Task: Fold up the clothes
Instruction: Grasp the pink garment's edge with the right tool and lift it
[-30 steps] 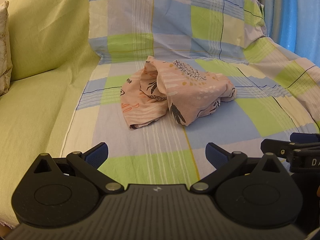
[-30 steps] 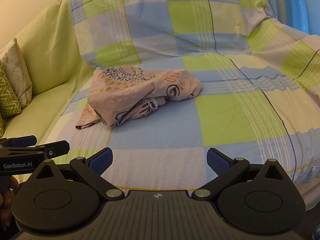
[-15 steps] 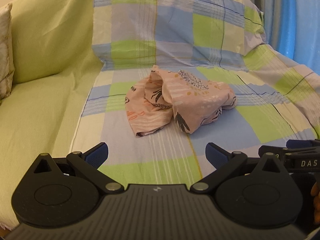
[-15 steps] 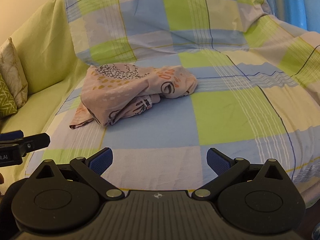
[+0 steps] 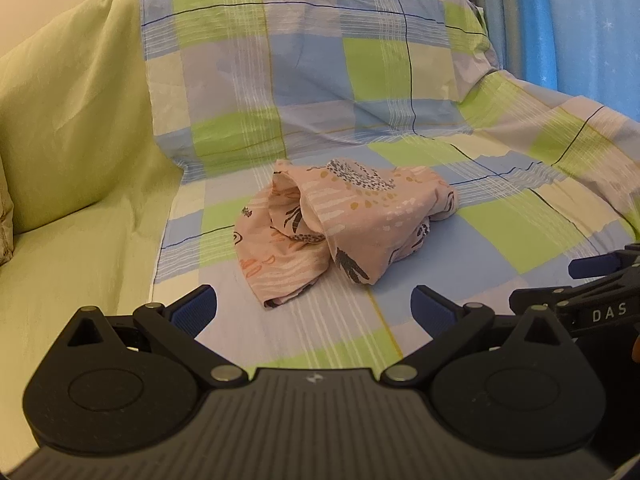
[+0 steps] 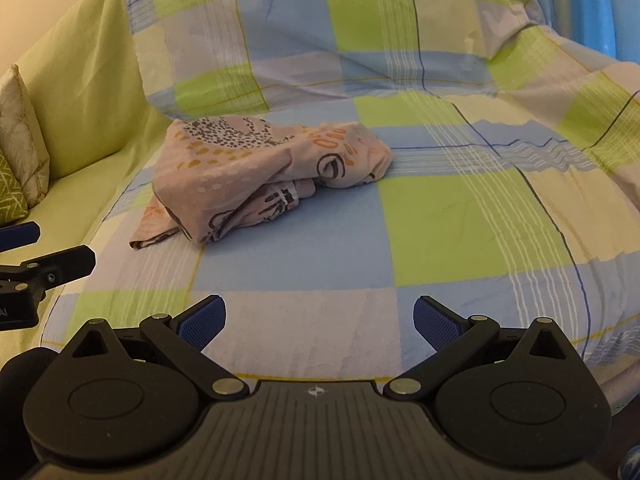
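While jaws gape, crumpled garment [image 5: 344, 224] mid-sheet [image 5: 500, 224], margins clear

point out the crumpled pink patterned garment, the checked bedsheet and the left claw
crumpled pink patterned garment [image 5: 360, 220]: left wrist view, top fold
blue, green and cream checked bedsheet [image 6: 460, 216]: right wrist view, bare green square
left claw [image 5: 314, 308]: left wrist view, midway between open fingertips

Both grippers matte black plastic w/ ribbed housing – left gripper [image 5: 314, 309] & right gripper [image 6: 319, 318] have blue textured pads, silver pivot screws, round discs – white "DAS" lettering on right's side
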Tool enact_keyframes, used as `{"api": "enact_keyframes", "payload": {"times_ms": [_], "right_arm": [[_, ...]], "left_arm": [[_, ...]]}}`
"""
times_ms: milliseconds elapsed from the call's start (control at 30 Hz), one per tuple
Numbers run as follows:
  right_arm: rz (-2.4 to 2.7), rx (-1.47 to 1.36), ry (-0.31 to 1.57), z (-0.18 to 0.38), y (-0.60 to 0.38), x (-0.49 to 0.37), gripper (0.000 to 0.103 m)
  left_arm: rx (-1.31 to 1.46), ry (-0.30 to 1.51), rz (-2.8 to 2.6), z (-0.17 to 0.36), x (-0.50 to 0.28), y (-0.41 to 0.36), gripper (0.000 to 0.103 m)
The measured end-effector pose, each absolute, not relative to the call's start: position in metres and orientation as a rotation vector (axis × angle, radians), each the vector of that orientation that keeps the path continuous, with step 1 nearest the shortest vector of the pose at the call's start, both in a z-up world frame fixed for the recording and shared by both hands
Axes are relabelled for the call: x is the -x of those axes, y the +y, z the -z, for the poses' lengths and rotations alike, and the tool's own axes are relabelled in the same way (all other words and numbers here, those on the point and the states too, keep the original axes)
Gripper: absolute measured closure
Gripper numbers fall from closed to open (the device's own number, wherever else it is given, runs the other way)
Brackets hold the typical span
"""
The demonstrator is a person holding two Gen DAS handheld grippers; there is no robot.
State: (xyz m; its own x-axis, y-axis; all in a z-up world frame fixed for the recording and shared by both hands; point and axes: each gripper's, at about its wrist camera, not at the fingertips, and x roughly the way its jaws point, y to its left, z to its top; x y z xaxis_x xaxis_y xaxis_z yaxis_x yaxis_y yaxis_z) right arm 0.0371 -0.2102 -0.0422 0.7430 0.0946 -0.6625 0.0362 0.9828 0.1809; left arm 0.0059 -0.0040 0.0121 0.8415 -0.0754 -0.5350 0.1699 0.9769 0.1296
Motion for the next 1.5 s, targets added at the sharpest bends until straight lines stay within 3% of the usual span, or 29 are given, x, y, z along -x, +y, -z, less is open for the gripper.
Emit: {"api": "enact_keyframes", "payload": {"times_ms": [600,733,933,1033,1100,1167,1233,1500], "right_arm": [[-0.132,-0.090,0.699,0.038,-0.189,-0.044,0.000],[-0.195,0.124,0.619,0.025,-0.172,-0.065,0.014],[-0.333,0.569,0.509,0.030,-0.136,-0.104,0.016],[-0.384,0.746,0.471,0.045,-0.121,-0.119,0.023],[-0.387,0.725,0.470,0.044,-0.123,-0.128,0.035],[-0.390,0.704,0.469,0.043,-0.125,-0.136,0.083],[-0.394,0.684,0.468,0.042,-0.127,-0.144,0.103],[-0.332,0.380,0.380,-0.031,-0.179,-0.137,0.103]], "left_arm": [[-0.322,0.515,0.213,-0.012,-0.022,-0.004,0.001],[-0.411,0.505,0.240,-0.009,-0.033,-0.005,0.002],[-0.487,0.507,0.265,-0.002,-0.056,-0.002,0.009],[-0.491,0.520,0.278,0.002,-0.069,0.002,0.012],[-0.490,0.527,0.286,0.005,-0.077,0.004,0.016],[-0.482,0.534,0.285,0.007,-0.082,0.005,0.020],[-0.473,0.535,0.280,0.007,-0.085,0.007,0.022],[-0.487,0.519,0.311,0.008,-0.075,-0.003,0.022]]}}
